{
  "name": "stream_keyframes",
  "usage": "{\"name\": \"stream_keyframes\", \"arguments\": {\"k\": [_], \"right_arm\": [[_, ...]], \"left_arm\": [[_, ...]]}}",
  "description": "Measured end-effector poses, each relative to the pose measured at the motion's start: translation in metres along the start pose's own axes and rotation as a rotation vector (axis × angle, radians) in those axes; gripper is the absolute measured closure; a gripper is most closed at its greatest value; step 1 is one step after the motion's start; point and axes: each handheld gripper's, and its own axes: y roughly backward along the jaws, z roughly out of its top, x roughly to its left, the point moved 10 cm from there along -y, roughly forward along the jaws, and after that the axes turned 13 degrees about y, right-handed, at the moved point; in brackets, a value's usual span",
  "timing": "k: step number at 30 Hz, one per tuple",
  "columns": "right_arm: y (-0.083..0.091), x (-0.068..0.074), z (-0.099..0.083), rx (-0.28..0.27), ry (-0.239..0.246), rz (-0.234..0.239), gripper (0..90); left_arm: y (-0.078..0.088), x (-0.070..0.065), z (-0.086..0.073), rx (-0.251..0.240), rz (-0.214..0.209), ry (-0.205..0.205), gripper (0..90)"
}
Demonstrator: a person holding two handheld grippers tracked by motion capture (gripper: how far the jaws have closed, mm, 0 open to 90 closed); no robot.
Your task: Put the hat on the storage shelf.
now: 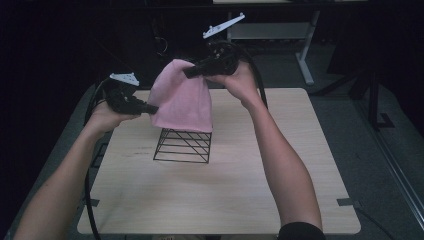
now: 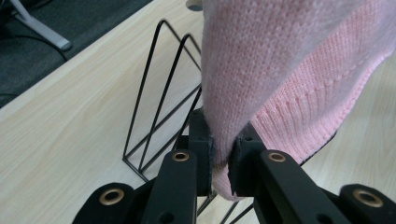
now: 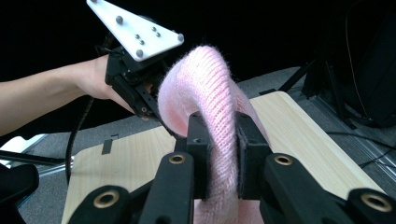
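Observation:
A pink knitted hat (image 1: 181,97) hangs in the air over a black wire rack (image 1: 183,146) that stands on the wooden table (image 1: 220,195). My left gripper (image 1: 152,109) is shut on the hat's lower left edge (image 2: 224,163). Higher up, my right gripper (image 1: 189,72) is shut on the top of the hat (image 3: 219,154). The knit bunches between both pairs of jaws. The hat's hem drapes across the top of the rack and hides it. In the right gripper view the left gripper (image 3: 154,109) holds the hat's far side, with its white plate on top.
Wire triangles of the rack (image 2: 159,107) rise just behind the hat in the left gripper view. Beyond the table's far edge stands a desk leg (image 1: 305,55) on a dark floor. Cables trail from both grippers.

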Motion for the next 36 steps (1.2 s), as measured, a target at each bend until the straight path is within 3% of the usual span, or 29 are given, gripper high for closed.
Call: {"name": "stream_keyframes", "arguments": {"k": [4, 10, 21, 36], "right_arm": [[-0.009, 0.004, 0.002, -0.007, -0.001, 0.020, 78.4], [-0.015, 0.008, 0.001, -0.002, 0.015, 0.044, 78.4], [-0.024, 0.026, 0.000, 0.034, 0.041, 0.090, 77.8], [-0.031, 0.038, -0.024, 0.052, 0.025, 0.108, 77.7]], "left_arm": [[0.000, 0.004, -0.005, 0.004, 0.015, 0.003, 81.4], [-0.001, 0.004, -0.013, 0.004, -0.001, 0.018, 81.5], [0.004, -0.002, -0.032, 0.015, -0.011, -0.009, 81.0], [-0.005, -0.003, -0.053, 0.048, -0.003, -0.026, 81.0]]}}
